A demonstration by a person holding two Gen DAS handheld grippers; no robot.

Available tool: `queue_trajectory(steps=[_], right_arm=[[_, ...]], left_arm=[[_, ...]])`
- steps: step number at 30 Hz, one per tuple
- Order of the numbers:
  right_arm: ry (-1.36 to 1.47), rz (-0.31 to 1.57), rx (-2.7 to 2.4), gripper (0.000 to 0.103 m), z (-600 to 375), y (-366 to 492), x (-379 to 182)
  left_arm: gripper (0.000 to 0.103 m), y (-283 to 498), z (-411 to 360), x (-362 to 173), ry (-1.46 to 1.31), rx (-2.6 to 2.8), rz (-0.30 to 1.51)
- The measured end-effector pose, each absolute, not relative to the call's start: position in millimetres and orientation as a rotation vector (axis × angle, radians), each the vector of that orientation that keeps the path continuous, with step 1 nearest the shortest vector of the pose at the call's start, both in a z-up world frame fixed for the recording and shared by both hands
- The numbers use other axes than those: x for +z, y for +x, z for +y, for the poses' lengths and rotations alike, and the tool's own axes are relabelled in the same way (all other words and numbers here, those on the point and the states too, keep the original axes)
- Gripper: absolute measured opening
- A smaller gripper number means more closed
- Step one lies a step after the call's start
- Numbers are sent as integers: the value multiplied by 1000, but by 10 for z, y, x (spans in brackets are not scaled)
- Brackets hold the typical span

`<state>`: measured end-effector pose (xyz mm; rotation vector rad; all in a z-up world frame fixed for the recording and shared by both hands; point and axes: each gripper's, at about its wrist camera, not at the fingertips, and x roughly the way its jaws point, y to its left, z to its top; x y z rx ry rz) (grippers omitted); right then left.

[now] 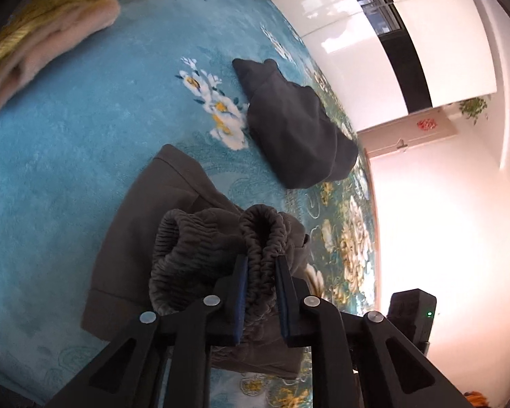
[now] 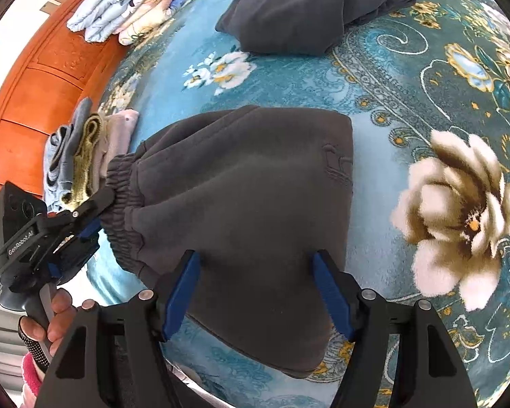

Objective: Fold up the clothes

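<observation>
Currently, item: grey sweatpants (image 2: 241, 204), part-folded, lying on the blue floral carpet (image 2: 408, 78) near me. Condition: thick fleece, gathered elastic waistband (image 1: 261, 238) bunched into ridges; body doubled over into a broad block, edges uneven.

Left gripper (image 1: 261, 292): narrow, clamped on the waistband at the garment's left end. Right gripper (image 2: 255, 292): spread wide, holding nothing, hovering over the near edge of the cloth.

Step, as I judge it: mid-fold, one end secured, second grasp not yet taken. Next move calls for my right gripper to pinch the near edge, then both carry the cloth over evenly.

Also present: dark folded garment (image 1: 295, 129) farther off; stack of folded clothes (image 2: 85, 156) to the left.
</observation>
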<state>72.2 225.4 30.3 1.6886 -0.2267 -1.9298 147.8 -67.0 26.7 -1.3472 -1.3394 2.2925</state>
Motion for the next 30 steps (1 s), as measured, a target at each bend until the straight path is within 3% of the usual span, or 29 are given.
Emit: queue_trajectory(steps=[8, 14, 15, 17, 20, 23, 25, 30], right_arm=[[1547, -182, -1930, 71, 2090, 741, 534], [1592, -100, -1901, 74, 1929, 736, 332], [1600, -87, -1896, 75, 1903, 735, 297], [1601, -95, -1893, 75, 1919, 735, 294], [1601, -112, -1888, 75, 1951, 735, 298], [1601, -124, -1886, 75, 1966, 733, 299], [1602, -125, -1885, 75, 1957, 727, 296], [1606, -155, -1874, 75, 1969, 709, 277]], left_arm=[[17, 1566, -772, 135, -1466, 2312, -1367], [22, 1605, -824, 71, -1437, 2257, -1434], [25, 1615, -835, 77, -1427, 2253, -1445], [47, 1647, -881, 87, -1417, 2261, -1475], [66, 1720, -996, 68, -1393, 2274, -1559], [79, 1784, -1105, -3, -1407, 2278, -1652], [82, 1788, -1122, -67, -1430, 2248, -1690], [93, 1692, -964, -57, -1427, 2185, -1604]])
